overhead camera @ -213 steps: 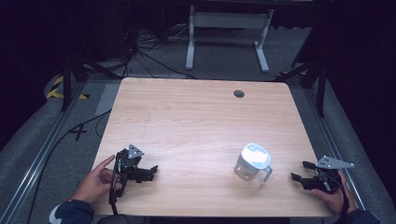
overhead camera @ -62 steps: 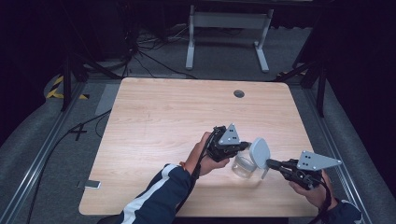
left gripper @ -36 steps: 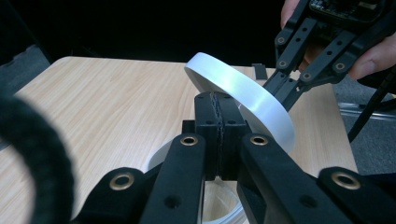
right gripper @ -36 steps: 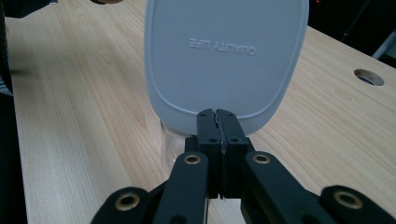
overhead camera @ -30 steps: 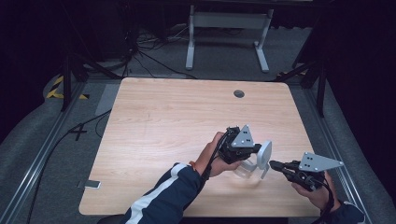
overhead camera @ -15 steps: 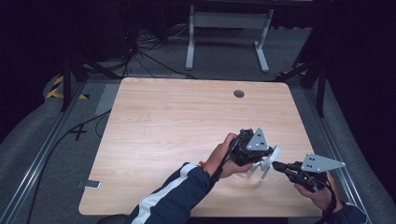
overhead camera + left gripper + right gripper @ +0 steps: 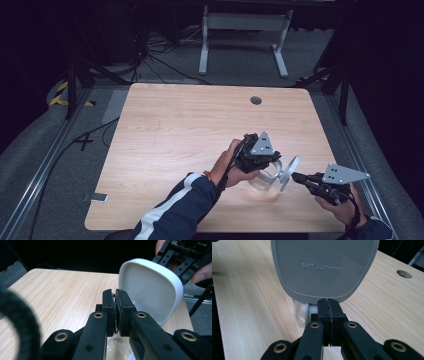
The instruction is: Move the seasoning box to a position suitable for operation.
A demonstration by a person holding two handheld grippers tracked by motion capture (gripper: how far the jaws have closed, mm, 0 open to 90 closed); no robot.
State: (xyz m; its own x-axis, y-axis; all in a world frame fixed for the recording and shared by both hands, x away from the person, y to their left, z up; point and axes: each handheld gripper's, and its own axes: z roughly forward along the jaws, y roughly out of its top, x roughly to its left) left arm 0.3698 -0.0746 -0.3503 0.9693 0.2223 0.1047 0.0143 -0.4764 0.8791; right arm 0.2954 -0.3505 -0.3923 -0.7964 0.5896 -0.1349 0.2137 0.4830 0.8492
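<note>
Near the table's point(image 7: 180, 130) front edge, toward its right corner, the right gripper point(image 7: 300, 178) was held low in the person's right hand point(image 7: 337, 206), its grey three-cornered plate on top; its jaws were pressed together on the rim of a white, rounded-square lid point(image 7: 289, 170), which stood on edge, clear of the wood. In the right gripper view the lid point(image 7: 324, 267) rose upright just beyond the closed jaws, its outer face carrying raised lettering seen upside down, "QUALITY LIFE"; behind its lower edge a clear container point(image 7: 300, 312) stood on the tabletop.

Just left of the lid sat that clear container point(image 7: 262, 179), a transparent jar-like vessel resting on the wood; the left gripper point(image 7: 270, 161) was poised over its far rim, gripped by the left hand point(image 7: 230, 165), whose navy sleeve with a white stripe point(image 7: 175, 212) came in from the front edge. In the left gripper view the jaws showed no gap between them, with the container's clear rim point(image 7: 117, 348) just beneath; whether they pinched it I could not tell; the hollow white underside of the lid point(image 7: 150, 287) faced this camera, the right gripper point(image 7: 186, 263) at its far edge.

Farther off, a round hole point(image 7: 256, 100) lay near the table's back edge; beyond it, on the floor, stood a grey metal stand point(image 7: 242, 30) and loose cables point(image 7: 150, 55).
</note>
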